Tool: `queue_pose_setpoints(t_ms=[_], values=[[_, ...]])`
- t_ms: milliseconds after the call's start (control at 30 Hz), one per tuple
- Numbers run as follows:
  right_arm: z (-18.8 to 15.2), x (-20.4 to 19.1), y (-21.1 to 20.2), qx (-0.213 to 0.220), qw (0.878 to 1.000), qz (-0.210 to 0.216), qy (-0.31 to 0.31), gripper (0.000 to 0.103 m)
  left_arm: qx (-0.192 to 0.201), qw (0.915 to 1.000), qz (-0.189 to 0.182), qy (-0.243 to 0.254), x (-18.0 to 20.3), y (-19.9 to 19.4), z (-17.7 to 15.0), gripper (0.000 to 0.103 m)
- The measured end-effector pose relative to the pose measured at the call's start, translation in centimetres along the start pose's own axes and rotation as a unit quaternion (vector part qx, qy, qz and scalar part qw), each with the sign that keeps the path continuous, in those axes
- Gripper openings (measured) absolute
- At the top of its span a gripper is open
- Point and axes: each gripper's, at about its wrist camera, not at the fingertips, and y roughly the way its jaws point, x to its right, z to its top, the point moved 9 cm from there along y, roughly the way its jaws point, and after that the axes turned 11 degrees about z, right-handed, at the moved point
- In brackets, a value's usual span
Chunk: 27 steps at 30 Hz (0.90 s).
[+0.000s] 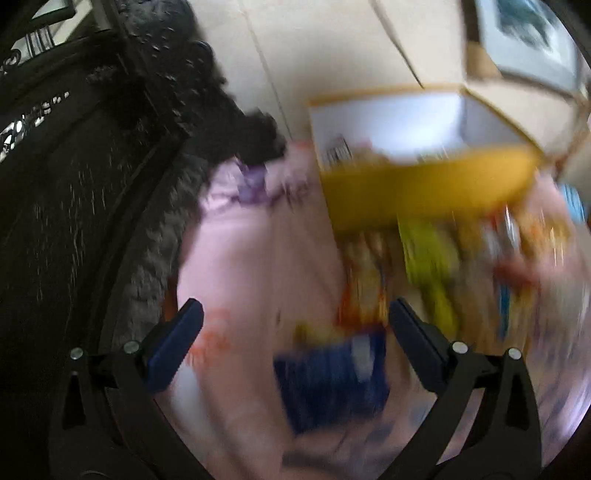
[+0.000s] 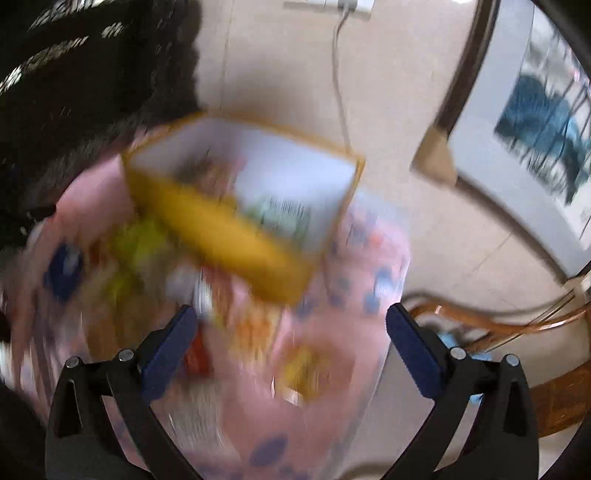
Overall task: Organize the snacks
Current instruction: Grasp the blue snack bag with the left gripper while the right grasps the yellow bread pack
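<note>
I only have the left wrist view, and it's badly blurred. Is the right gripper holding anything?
Observer: No. The right gripper is wide open, nothing between its pads, over the pink cloth.
Operator: Anything in the yellow box?
Observer: Yes, the right view looks down into the box: a packet with a barcode leans on its white inner wall.
Operator: What's beyond the box?
Observer: A grey cable hangs down the wall from a white socket.
</note>
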Motion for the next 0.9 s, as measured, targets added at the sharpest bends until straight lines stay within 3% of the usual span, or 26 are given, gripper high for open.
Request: queue_pose_setpoints(t_ms=[67,133,300,367,433,533,567,633,667,767,833,867,900], values=[[-3.6,1.1,1.3,-0.034,0.999,0.024,0.036,0.102,0.006,0.9995,0.006,0.030,0.6,-0.3,-2.4,0.101],[-5.1,1.5,2.5,-0.051,0.998,0.029,0.037,0.102,0.006,0.9981,-0.005,0.062,1.8,0.1,-4.4,0.101],[-5.5,0.7,6.9,-0.089,0.993,0.062,-0.042,0.102,0.013,0.9935,-0.004,0.113,3.9,1.6,-5.5,0.101],[-5.5,0.8,8.8,-0.110,0.991,0.054,-0.058,0.102,0.021,0.9931,0.002,0.115,4.2,2.3,-5.2,0.101],[-5.9,2.0,11.0,-0.140,0.989,0.035,-0.011,0.102,0.008,0.9941,0.012,0.108,4.0,3.5,-5.0,0.101],[-5.9,3.3,11.7,-0.097,0.987,0.055,0.117,0.102,0.000,0.9976,-0.010,0.069,3.6,4.9,-4.8,0.101],[-6.5,4.6,11.8,-0.076,0.975,0.048,0.202,0.102,-0.002,0.9982,-0.019,0.057,3.5,5.0,-4.7,0.101],[-7.5,6.1,11.5,-0.043,0.950,0.046,0.306,0.102,0.016,0.9982,-0.028,0.051,3.5,5.3,-4.4,0.101],[-8.3,7.1,11.2,-0.026,0.937,0.026,0.347,0.102,0.027,0.9978,-0.035,0.049,3.6,5.5,-4.4,0.101],[-9.7,7.1,11.6,-0.029,0.935,-0.028,0.352,0.102,-0.001,0.9941,-0.075,0.079,5.5,6.5,-5.8,0.101],[-9.6,5.9,11.7,-0.036,0.947,-0.045,0.315,0.102,-0.014,0.9895,-0.071,0.125,7.2,7.0,-7.4,0.101],[-9.6,5.1,12.0,-0.035,0.951,-0.043,0.306,0.102,0.006,0.9902,-0.060,0.126,7.3,6.8,-7.3,0.101],[-9.6,4.2,12.1,-0.039,0.953,-0.052,0.295,0.095,0.004,0.9892,-0.053,0.136,7.7,6.7,-7.4,0.101]])
